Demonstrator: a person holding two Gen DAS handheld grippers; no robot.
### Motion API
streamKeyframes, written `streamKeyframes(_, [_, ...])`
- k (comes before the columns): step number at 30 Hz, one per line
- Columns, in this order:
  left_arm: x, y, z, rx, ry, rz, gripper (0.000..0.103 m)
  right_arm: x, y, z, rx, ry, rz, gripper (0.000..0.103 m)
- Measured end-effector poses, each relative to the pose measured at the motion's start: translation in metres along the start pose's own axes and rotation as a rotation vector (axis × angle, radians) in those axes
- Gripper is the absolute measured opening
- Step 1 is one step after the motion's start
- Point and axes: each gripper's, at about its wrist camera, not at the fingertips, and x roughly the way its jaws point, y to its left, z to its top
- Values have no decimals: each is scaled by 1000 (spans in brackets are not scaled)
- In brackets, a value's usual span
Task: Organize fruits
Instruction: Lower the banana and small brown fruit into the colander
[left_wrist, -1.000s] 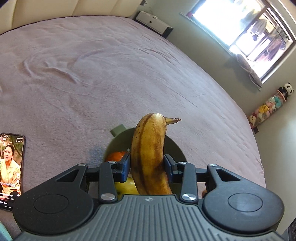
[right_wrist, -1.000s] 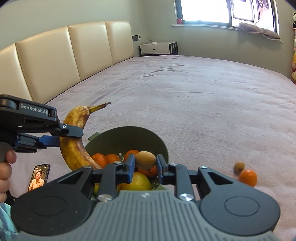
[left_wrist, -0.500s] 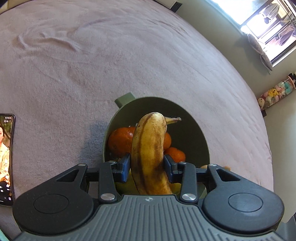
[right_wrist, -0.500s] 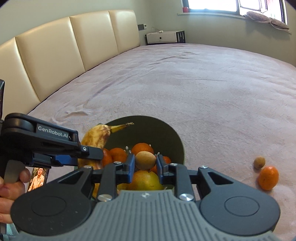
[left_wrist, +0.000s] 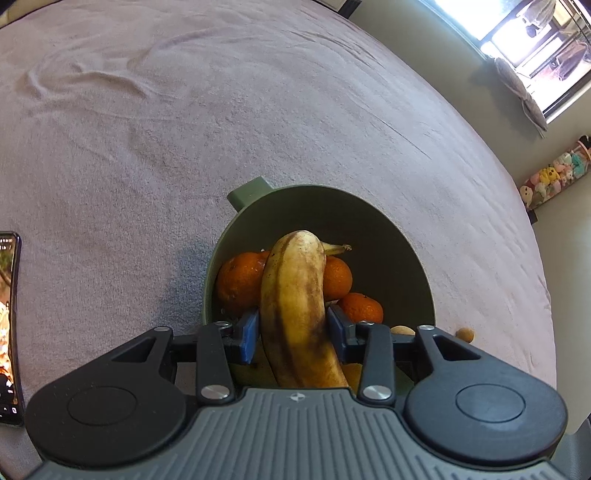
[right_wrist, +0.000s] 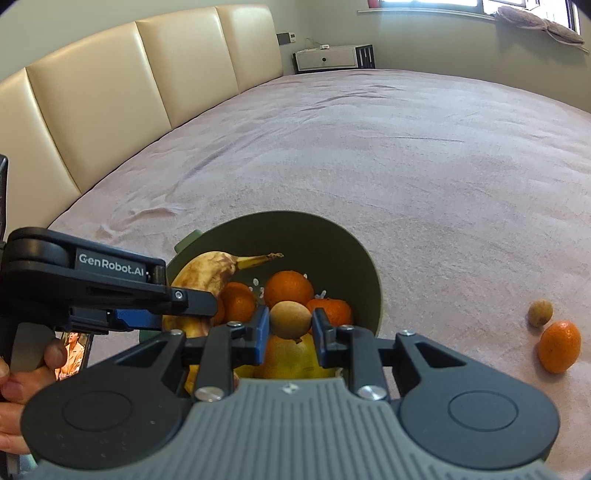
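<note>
Squarely between left hand-held gripper (left_wrist: 291, 328) pads (left_wrist: 248, 329): banana (left_wrist: 295, 295), over bowl (left_wrist: 406, 236).

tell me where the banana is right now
The banana is clamped in the left gripper, over the green bowl, with its stem end above the oranges inside.

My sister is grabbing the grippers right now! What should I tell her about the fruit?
Left gripper: shut on the brown-spotted yellow banana, low over the dark green bowl.
Right gripper: shut on a small tan round fruit, above the bowl.
Done: several oranges and a big yellow fruit sit inside.
Left: release both, then collect the orange kumquat-shaped fruit and small tan fruit on the pink bedspread.
</note>
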Motion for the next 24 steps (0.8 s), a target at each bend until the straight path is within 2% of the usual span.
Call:
streamKeyframes(7, [-1,-4,-1,31,3,21,46,0,0,1,5,-2,-8,22])
streamKeyframes(10, [-6,-5,0,33,-4,22,50,2,0,2,9,-1,-7,22])
streamKeyframes(13, [-13,-1,3,5,-19,13,54,3,0,2,5,0,-4,22])
streamKeyframes(16, [-18,9,5,-53,-27,-11,53,5,-1,2,9,1,-1,22])
streamKeyframes(20, [-17,15,6,-95,-25,-51,33,7,-2,4,30,5,16,22])
streamKeyframes(22, [-16,13,6,-73,-37,-43,29,8,-1,4,28,6,18,22])
streamKeyframes(24, [-17,9,6,-46,-49,-69,27,9,1,4,28,10,20,22])
